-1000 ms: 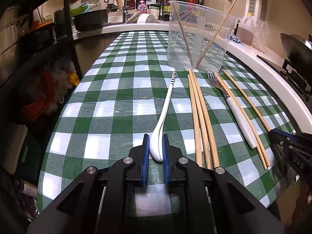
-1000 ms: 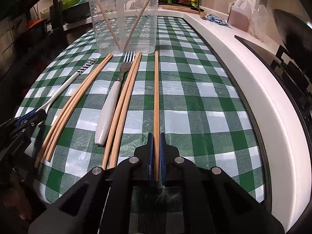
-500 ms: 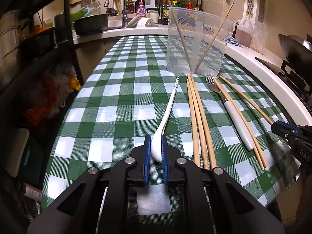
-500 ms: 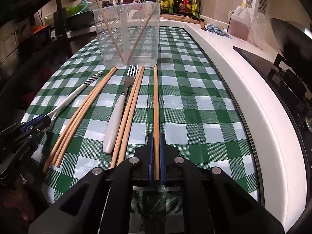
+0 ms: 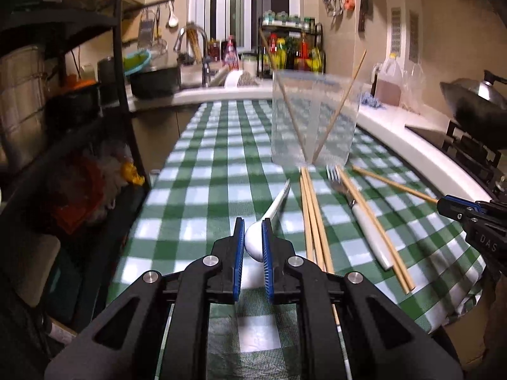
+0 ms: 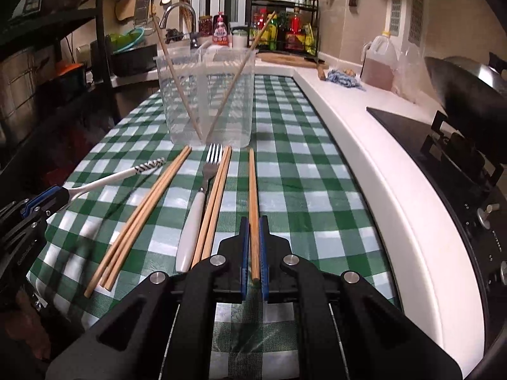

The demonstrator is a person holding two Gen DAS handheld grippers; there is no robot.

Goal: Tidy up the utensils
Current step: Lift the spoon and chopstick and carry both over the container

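Jaws of the left gripper [image 5: 253, 237] are nearly together, pinching the bowl of a white spoon [image 5: 255, 243] between the blue pads; its handle, with a striped end, points ahead toward the clear tub [image 5: 313, 120]. From the right wrist view the spoon [image 6: 117, 177] looks lifted clear of the checked tablecloth [image 6: 294, 190], though the left view is too blurred to confirm it.

The right gripper [image 6: 253, 250] has its jaws clamped narrowly on a single chopstick [image 6: 252, 190], which runs straight forward from between the pads, its far tip close to the foot of the tub [image 6: 209, 95]. Whether that tip touches the cloth cannot be told.

Two chopsticks stand crossed inside the tub [image 6: 190, 95]. On the cloth between the two held pieces lie a bundle of three chopsticks [image 6: 142, 218], a white-handled fork [image 6: 198, 212] and, just beside it, another pair of chopsticks [image 6: 215, 202], all pointing at the tub.
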